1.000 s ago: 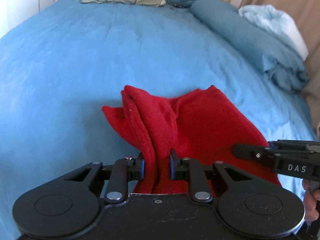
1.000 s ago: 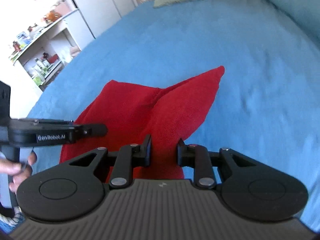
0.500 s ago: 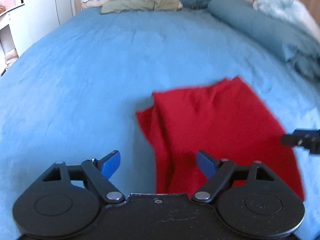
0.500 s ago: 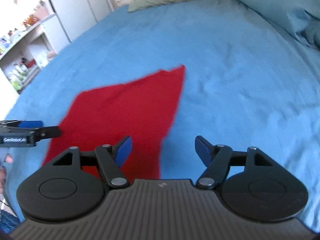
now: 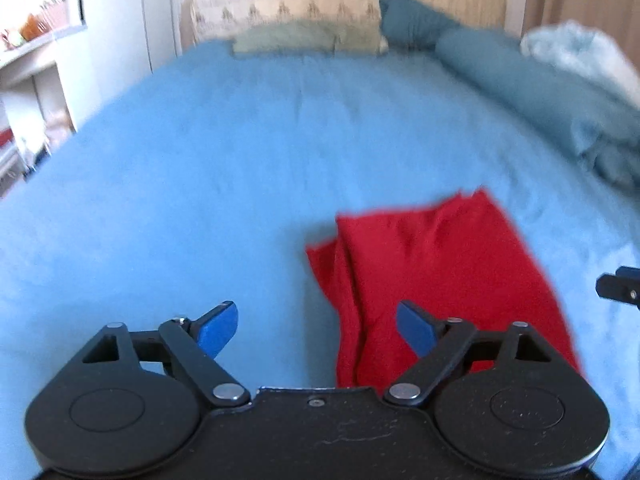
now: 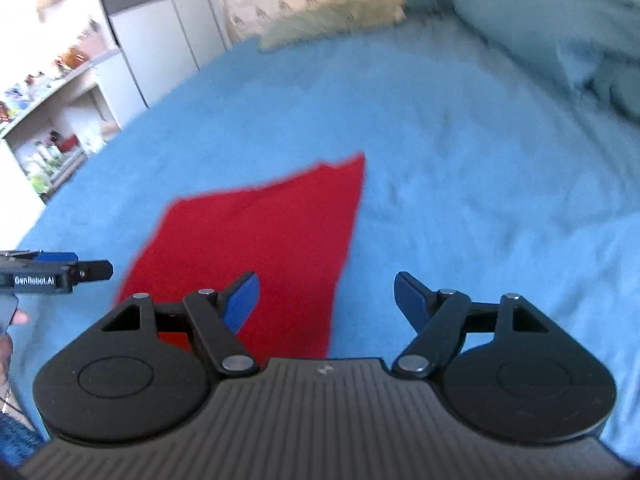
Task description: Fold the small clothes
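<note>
A red knit garment (image 5: 436, 272) lies folded flat on the blue bedspread (image 5: 200, 180), with a bunched fold along its left side. My left gripper (image 5: 316, 330) is open and empty, raised above the garment's near left edge. In the right wrist view the garment (image 6: 264, 240) lies ahead and to the left. My right gripper (image 6: 326, 300) is open and empty above its near right edge. The left gripper's tip (image 6: 60, 272) shows at the left of the right wrist view; the right gripper's tip (image 5: 618, 288) shows at the right of the left wrist view.
Pillows (image 5: 304, 36) lie at the bed's head. A rolled teal duvet (image 5: 552, 104) and a pale blanket (image 5: 580, 56) run along the right side. White shelves with small items (image 6: 52, 120) and a cupboard (image 6: 160, 40) stand to the left of the bed.
Both grippers were shut on the red garment's near edge one second ago. They opened, let it drop flat, and have pulled back and risen away from it.
</note>
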### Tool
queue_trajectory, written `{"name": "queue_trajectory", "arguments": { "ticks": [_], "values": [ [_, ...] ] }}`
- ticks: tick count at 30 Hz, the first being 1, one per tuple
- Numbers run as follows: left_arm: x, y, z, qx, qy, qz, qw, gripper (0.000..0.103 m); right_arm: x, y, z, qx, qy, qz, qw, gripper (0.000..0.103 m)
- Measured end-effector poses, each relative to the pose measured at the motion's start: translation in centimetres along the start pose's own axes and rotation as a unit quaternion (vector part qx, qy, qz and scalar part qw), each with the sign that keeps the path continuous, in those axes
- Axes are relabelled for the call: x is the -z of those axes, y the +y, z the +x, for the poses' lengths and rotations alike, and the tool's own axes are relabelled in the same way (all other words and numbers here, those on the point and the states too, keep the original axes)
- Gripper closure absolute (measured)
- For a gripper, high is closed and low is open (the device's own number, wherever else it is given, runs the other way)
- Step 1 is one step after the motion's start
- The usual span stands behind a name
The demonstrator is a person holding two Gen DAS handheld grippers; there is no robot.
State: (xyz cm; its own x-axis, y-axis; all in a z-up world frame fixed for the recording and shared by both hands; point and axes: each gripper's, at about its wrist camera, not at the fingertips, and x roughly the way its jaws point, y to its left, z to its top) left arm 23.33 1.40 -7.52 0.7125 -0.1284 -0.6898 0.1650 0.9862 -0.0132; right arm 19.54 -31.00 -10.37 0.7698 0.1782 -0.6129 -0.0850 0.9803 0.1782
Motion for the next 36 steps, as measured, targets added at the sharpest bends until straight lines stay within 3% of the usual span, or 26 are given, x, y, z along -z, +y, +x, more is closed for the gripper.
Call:
{"name": "queue_trajectory", "arguments": {
  "ticks": [3, 6, 10, 13, 17, 24, 27, 36],
  "values": [
    [-0.8, -0.2, -5.9, -0.007, -0.043, 0.005, 0.9990, 0.000, -0.9, 2.2, -5.6, 0.022, -0.038, -0.025, 0.999, 0.000],
    [-1.1, -0.7, -11.4, -0.019, -0.070, 0.010, 0.9973, 0.000, -1.5, 4.5, -11.0, 0.046, -0.073, -0.031, 0.996, 0.000],
    [0.5, -1.5, -17.3, -0.049, -0.089, 0.008, 0.9948, 0.000, -1.4, 7.2, -16.2, 0.081, -0.074, -0.027, 0.994, 0.000],
    [2.1, -2.1, -19.8, -0.058, -0.081, 0.001, 0.9950, 0.000, -0.3, 8.9, -19.1, 0.091, -0.066, -0.027, 0.993, 0.000],
    [5.0, -2.9, -21.5, -0.076, -0.057, 0.004, 0.9955, 0.000, 1.8, 10.6, -21.3, 0.110, -0.035, -0.038, 0.993, 0.000],
    [8.5, -3.8, -21.5, -0.076, -0.034, 0.017, 0.9963, 0.000, 5.6, 11.3, -21.6, 0.122, 0.004, -0.028, 0.992, 0.000],
    [9.0, -3.9, -21.4, -0.059, -0.029, 0.012, 0.9978, 0.000, 7.0, 11.3, -21.0, 0.124, 0.020, -0.026, 0.992, 0.000],
    [9.5, -4.5, -21.8, -0.055, -0.040, 0.022, 0.9975, 0.000, 8.3, 11.4, -20.7, 0.132, 0.033, -0.020, 0.990, 0.000]
  ]
}}
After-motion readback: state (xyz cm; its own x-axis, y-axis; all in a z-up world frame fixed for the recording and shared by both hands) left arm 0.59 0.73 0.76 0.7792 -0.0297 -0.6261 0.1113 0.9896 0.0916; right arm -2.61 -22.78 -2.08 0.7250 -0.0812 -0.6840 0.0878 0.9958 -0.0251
